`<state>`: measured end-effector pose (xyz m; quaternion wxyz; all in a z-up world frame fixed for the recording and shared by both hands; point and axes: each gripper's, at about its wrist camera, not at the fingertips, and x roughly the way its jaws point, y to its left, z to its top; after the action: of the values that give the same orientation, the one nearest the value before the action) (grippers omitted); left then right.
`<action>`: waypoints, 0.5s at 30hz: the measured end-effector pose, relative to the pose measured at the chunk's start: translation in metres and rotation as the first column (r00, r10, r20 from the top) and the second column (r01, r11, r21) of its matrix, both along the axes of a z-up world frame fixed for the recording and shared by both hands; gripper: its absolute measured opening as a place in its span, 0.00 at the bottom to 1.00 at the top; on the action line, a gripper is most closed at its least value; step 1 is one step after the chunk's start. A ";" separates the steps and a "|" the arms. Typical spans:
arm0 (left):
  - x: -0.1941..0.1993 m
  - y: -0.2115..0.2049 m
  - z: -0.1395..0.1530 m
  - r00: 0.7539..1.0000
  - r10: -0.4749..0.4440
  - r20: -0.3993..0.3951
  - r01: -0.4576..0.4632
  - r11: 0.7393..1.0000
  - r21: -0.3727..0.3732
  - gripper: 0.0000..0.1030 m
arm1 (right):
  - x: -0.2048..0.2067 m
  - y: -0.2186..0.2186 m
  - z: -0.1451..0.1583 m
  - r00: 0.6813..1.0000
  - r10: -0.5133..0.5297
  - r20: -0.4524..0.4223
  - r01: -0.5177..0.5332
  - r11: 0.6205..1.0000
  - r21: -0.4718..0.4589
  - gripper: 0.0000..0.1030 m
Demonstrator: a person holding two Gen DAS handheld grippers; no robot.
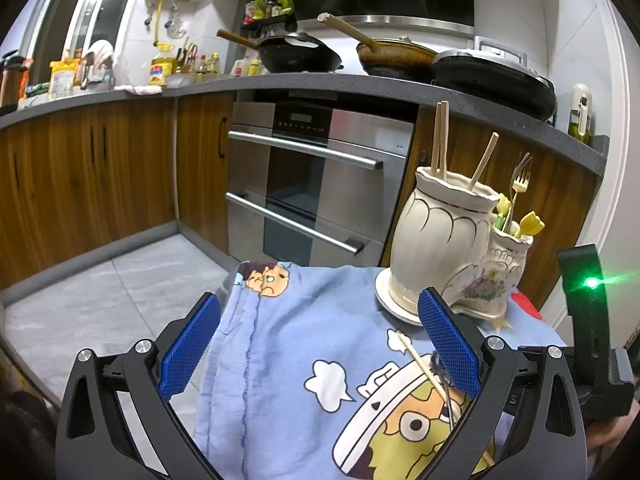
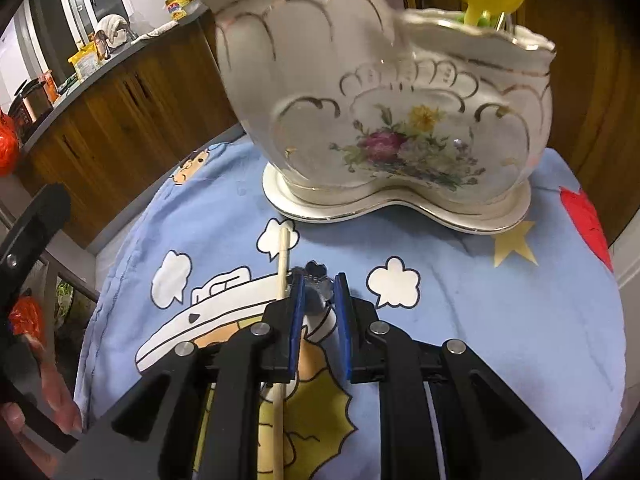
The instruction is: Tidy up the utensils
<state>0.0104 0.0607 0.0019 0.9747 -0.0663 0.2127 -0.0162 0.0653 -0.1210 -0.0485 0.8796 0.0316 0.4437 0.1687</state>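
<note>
On the blue cloth (image 2: 480, 320), right gripper (image 2: 319, 286) fingers pinch a metal utensil handle (image 2: 318, 280); left gripper (image 1: 320, 340) fingers spread.

Blue cartoon-print cloth (image 1: 280, 360) left and centre bare — free passage there. White floral ceramic two-pot holder (image 2: 400, 120) blocks far right side; wooden chopsticks (image 1: 440, 140), gold fork (image 1: 520, 180) jut above rims. Loose wooden chopstick (image 2: 282, 264) lies near front.

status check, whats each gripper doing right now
Left gripper open, empty, over the blue cloth. Right gripper shut on a metal utensil handle. Loose chopstick beside it. Ceramic holder ahead.
</note>
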 end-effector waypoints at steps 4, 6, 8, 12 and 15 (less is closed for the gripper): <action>0.001 -0.001 -0.002 1.000 -0.002 -0.005 0.002 1.000 0.010 0.95 | 0.002 0.001 -0.003 1.000 0.015 0.002 -0.015 1.000 0.012 0.22; 0.003 -0.001 -0.003 1.000 -0.003 -0.009 0.003 1.000 0.013 0.95 | 0.003 0.001 -0.003 1.000 0.022 0.006 -0.022 1.000 0.017 0.22; 0.004 -0.002 -0.004 1.000 -0.006 -0.013 0.006 1.000 0.018 0.95 | 0.005 0.002 -0.004 1.000 0.029 0.007 -0.029 0.999 0.016 0.22; 0.005 -0.005 -0.006 1.000 -0.012 -0.017 0.012 0.999 0.034 0.95 | 0.005 0.006 -0.001 0.999 0.048 0.010 -0.048 0.998 0.032 0.06; 0.006 -0.006 -0.008 1.000 -0.014 -0.020 0.015 0.999 0.042 0.95 | 0.000 0.004 0.004 0.998 0.054 0.032 -0.055 0.997 0.047 0.04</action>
<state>0.0166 0.0546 -0.0056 0.9736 -0.0443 0.2231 -0.0181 0.0648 -0.1165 -0.0448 0.8805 0.0381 0.4264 0.2037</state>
